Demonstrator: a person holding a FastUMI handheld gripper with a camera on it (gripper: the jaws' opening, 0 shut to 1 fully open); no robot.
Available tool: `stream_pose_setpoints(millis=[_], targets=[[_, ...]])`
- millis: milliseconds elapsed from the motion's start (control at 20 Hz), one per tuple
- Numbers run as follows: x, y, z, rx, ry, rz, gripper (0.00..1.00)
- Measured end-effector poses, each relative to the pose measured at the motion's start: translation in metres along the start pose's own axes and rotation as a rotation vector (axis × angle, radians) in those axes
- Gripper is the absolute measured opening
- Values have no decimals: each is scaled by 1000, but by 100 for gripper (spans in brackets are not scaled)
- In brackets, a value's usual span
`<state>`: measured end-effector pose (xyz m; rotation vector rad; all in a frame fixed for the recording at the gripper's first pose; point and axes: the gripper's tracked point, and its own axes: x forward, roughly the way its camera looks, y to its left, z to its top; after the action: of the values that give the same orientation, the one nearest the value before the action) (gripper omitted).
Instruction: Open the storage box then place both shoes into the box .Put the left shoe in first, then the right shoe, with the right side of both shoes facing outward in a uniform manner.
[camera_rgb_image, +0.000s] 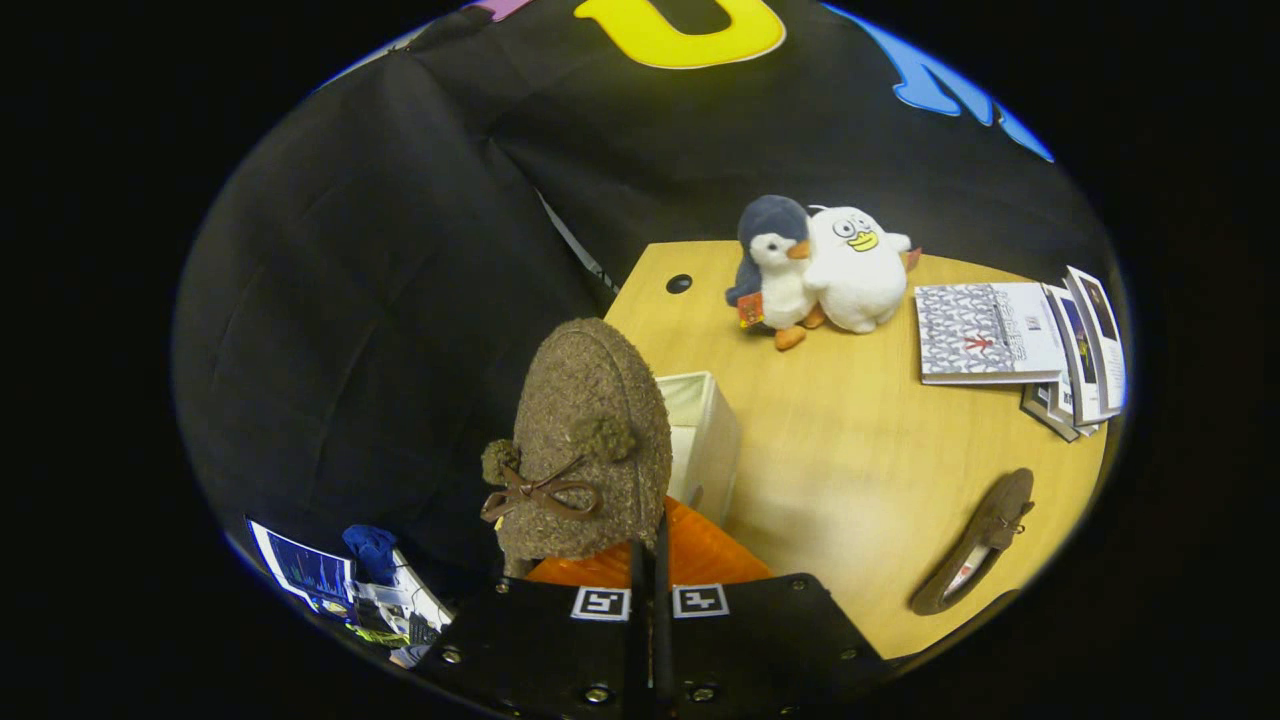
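Observation:
My gripper (650, 565) is shut on the rear edge of a brown fuzzy shoe (585, 440) with a brown bow and pompoms. The shoe is lifted, sole away from me and toe pointing up and ahead. Just behind and right of it stands the white storage box (705, 440) on the wooden table (860, 450), near the table's left edge. An orange panel of the box (700, 555) lies just ahead of my fingers, under the shoe. The second brown shoe (975, 545) lies on its side on the table, far to the right of the fingers.
Two plush toys, a grey penguin (775, 265) and a white duck (855, 270), sit at the table's far side. Booklets (1010, 335) are stacked at the far right. A cable hole (679, 283) marks the far left corner. Clutter (360, 585) lies on the floor left of the table.

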<state>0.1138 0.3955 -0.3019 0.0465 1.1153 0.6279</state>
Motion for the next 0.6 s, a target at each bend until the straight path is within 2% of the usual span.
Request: stream_pose_setpoints(millis=[250,450,600], targets=[[71,31,-3,-99,87,-39,2],[128,21,-11,-168,145,-132,2],[161,14,-25,-180,202,-168,2]])
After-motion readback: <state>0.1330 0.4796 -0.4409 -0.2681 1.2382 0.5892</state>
